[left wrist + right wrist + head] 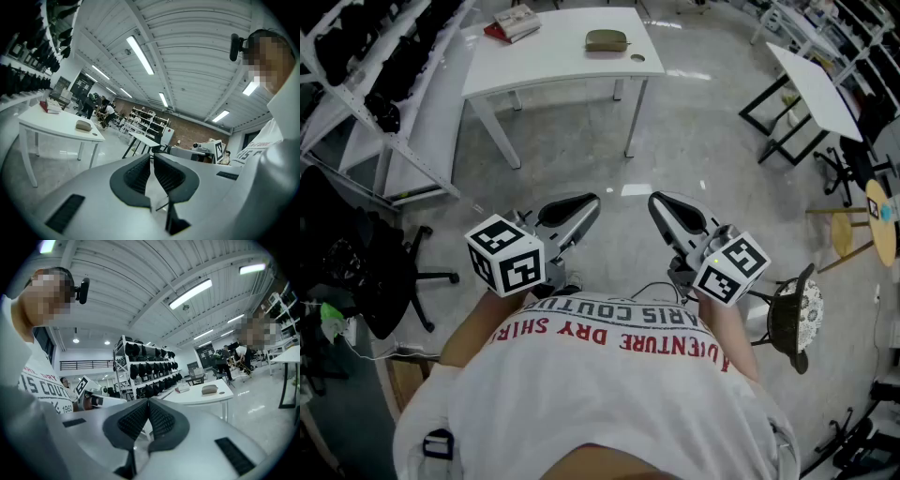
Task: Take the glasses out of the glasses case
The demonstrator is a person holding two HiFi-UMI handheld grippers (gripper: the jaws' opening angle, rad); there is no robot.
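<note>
The glasses case [607,40], olive-grey and closed, lies on the far white table [553,58], well away from both grippers. It also shows small in the left gripper view as the case [83,125] and in the right gripper view as the case [209,389]. My left gripper [586,203] is held close to the person's chest, jaws shut with nothing between them [151,157]. My right gripper [661,204] hangs beside it at the same height, also shut and empty [148,401]. Both point toward the table across bare floor.
A red book stack [514,22] and a small round object [637,57] share the table. A shelving rack [356,56] stands at the left and an office chair [384,272] nearer. Another white table [811,89] and a stool [792,314] stand at the right.
</note>
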